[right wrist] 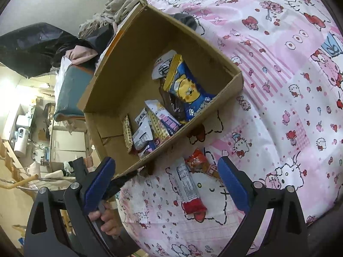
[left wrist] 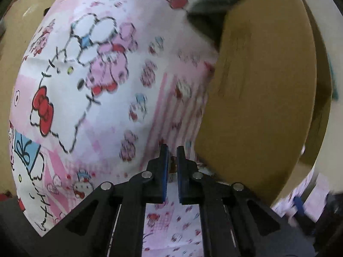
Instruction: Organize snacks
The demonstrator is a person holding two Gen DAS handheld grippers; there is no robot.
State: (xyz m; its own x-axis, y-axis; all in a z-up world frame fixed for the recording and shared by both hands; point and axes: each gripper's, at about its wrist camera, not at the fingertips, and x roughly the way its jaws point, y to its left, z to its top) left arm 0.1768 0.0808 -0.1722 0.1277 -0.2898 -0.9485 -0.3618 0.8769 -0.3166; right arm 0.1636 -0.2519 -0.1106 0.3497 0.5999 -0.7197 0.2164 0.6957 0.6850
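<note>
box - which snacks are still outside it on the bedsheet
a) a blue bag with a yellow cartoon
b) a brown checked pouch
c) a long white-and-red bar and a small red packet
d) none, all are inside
c: in the right wrist view the white-and-red bar and the red packet lie on the bedsheet just below the box, while the blue bag sits inside it.

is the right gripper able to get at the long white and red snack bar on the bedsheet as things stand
Probably yes. The right gripper is open, and the white and red snack bar lies flat on the bedsheet between its fingers, with nothing on top. The cardboard box sits just beyond.
</note>
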